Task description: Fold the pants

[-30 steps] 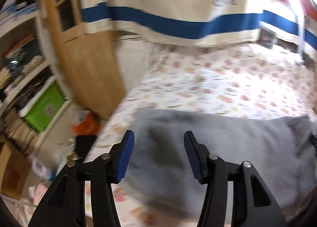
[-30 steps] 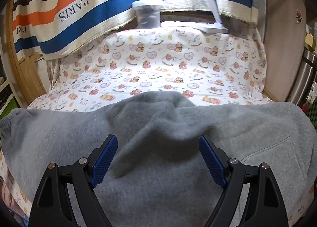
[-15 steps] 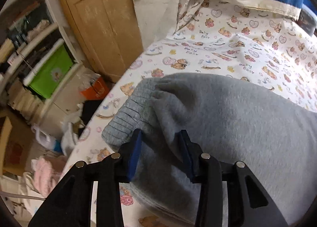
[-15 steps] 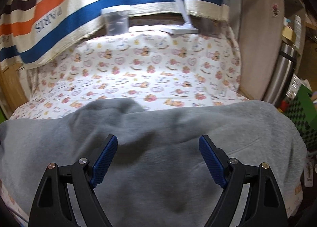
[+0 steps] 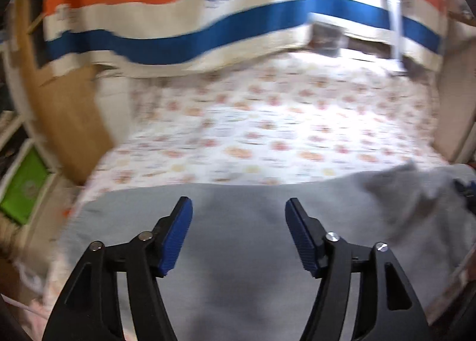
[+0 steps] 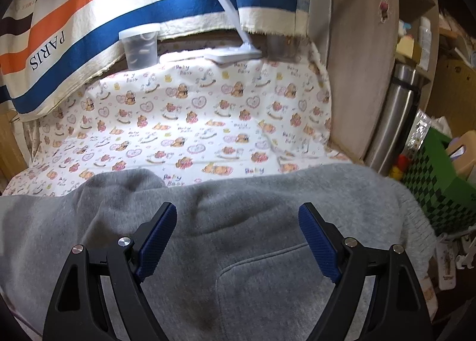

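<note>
Your grey fleece sweatpants (image 6: 238, 251) look folded lengthwise on the teddy-print sheet (image 6: 193, 120); cross folds remain. Left tongs (image 5: 238, 234) just released, nothing between; right tongs (image 6: 238, 239) gape empty.

Lamp (image 6: 229, 28) glare up top — left view motion-blurred, edges bowed.

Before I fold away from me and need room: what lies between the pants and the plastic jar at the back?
Only bare printed sheet between the pants and jar, seen from the right wrist.

Motion-blurred patterned sheet (image 5: 267, 132), left wrist view
</note>
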`<state>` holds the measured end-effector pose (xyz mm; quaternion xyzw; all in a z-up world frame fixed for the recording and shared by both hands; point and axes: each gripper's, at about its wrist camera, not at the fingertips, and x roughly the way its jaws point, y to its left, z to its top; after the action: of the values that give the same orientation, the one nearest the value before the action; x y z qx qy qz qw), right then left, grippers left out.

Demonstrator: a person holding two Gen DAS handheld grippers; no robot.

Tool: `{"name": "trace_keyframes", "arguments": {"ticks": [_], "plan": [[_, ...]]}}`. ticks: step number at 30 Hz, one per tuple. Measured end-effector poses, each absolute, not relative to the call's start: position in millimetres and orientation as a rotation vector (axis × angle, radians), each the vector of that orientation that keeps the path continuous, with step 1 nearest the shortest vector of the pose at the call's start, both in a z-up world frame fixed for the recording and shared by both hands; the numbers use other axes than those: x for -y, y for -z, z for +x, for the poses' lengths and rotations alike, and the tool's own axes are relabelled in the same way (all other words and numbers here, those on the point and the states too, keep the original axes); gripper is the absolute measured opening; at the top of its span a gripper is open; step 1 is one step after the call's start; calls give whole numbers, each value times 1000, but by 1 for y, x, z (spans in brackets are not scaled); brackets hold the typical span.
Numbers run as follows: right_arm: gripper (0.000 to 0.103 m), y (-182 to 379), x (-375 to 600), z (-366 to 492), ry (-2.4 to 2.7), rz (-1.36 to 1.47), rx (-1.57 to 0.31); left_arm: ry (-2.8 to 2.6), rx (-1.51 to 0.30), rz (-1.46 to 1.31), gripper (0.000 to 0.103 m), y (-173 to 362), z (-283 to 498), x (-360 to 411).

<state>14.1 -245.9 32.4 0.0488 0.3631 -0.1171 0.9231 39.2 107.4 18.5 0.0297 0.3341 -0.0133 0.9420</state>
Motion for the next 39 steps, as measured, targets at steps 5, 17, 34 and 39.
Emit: {"name": "trace_keyframes", "arguments": {"ticks": [5,17,34,39], "plan": [[85,0,252,25,269,67,-882,80,-745,54,69,12,58,-69],[88,17,281,24,245,82,-976,-94,-875,43,78,58,81,-96],[36,-42,255,77,-33,23,-976,488,-940,132,56,-9,130,64],[36,-48,308,76,81,29,-960,487,-956,210,56,-7,162,101]]}}
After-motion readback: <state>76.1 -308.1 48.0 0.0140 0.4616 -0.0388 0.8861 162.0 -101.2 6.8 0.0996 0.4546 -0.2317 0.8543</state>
